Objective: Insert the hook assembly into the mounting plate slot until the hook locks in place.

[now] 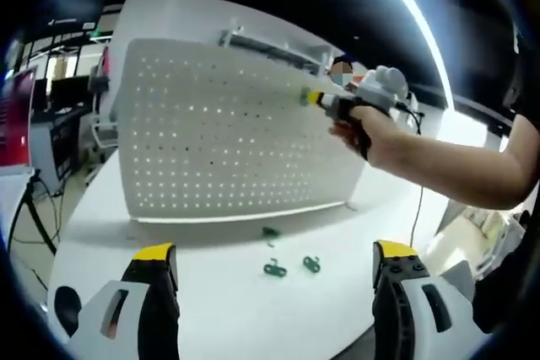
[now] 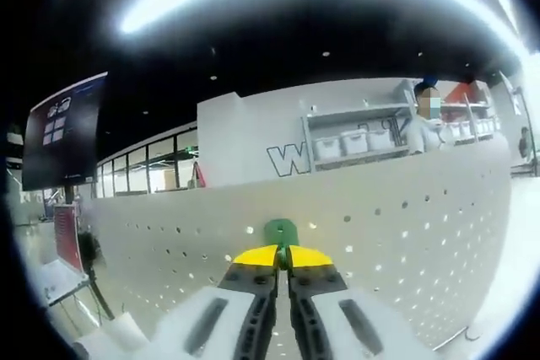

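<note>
Your right gripper (image 2: 283,265) is pinched on a green hook (image 2: 281,232), w/ the hook at 12 o'clock off its tips, just at the pegboard (image 2: 405,225). Left gripper (image 1: 274,267) is spread, empty; spare hooks (image 1: 291,266) lie btwn its jaws on the table (image 1: 219,309).

In the left gripper view, the left hand-held gripper (image 1: 277,265) rises from the bottom edge with its two yellow-tipped jaws spread wide apart, nothing between them. Farther off, the person's bare right forearm (image 1: 460,173) reaches in from the right edge, the hand (image 1: 371,134) wrapped around the right hand-held gripper (image 1: 314,98), whose tip points leftward. In the right gripper view, the right hand-held gripper (image 2: 282,256) has its yellow-tipped jaws pressed nearly together, pinching a small green piece at their tips.
</note>
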The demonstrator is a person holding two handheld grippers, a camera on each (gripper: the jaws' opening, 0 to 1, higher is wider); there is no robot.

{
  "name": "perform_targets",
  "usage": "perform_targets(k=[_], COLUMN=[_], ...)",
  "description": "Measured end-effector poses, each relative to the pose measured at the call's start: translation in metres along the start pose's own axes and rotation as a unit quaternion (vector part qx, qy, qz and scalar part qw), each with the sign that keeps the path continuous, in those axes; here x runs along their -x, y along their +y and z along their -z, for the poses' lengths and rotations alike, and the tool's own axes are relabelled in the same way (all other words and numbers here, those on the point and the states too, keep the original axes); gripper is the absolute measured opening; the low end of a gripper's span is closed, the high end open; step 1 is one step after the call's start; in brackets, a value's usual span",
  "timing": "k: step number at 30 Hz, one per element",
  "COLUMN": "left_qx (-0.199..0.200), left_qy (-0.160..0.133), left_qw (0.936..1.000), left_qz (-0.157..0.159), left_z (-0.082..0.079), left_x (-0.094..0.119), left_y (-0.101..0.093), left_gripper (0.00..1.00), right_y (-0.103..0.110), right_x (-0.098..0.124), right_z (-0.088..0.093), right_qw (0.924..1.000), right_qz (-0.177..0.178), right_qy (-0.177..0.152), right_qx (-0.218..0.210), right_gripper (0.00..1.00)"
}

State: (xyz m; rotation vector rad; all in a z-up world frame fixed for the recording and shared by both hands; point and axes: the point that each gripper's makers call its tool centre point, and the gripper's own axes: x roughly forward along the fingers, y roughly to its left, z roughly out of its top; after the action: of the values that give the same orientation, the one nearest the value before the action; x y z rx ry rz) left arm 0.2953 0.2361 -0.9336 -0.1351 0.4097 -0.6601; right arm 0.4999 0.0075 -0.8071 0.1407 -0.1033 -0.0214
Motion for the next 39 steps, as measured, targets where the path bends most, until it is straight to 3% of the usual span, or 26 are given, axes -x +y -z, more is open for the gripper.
perform_targets(k=[14, 16, 23, 35, 39], left_qx=[0.0, 0.001, 0.002, 0.008, 0.006], left_qy=[0.001, 0.001, 0.002, 0.004, 0.003], left_qw=[1.0, 1.0, 1.0, 0.9999, 0.9999], left_qz=[0.003, 0.003, 0.007, 0.006, 0.008], left_z=[-0.001, -0.001, -0.001, 0.001, 0.0], left_x=[0.0, 0.0, -0.003, -0.003, -0.002], left_y=[0.0, 0.0, -0.001, 0.001, 0.0], left_gripper=[0.97, 0.96, 0.96, 0.95, 0.96], right_y=[0.002, 0.002, 0.0, -0.002, -0.001], right_x=[0.0, -0.001, -0.011, -0.01, -0.009], right_z=[0.001, 0.001, 0.0, 0.001, 0.0], right_qw=[0.9998, 0.999, 0.998, 0.9979, 0.9988], right_qz=[0.011, 0.017, 0.026, 0.026, 0.022], right_qy=[0.006, 0.012, 0.017, 0.024, 0.028], right_qx=[0.017, 0.039, 0.054, 0.054, 0.032], right_gripper=[0.0, 0.0, 0.0, 0.01, 0.04])
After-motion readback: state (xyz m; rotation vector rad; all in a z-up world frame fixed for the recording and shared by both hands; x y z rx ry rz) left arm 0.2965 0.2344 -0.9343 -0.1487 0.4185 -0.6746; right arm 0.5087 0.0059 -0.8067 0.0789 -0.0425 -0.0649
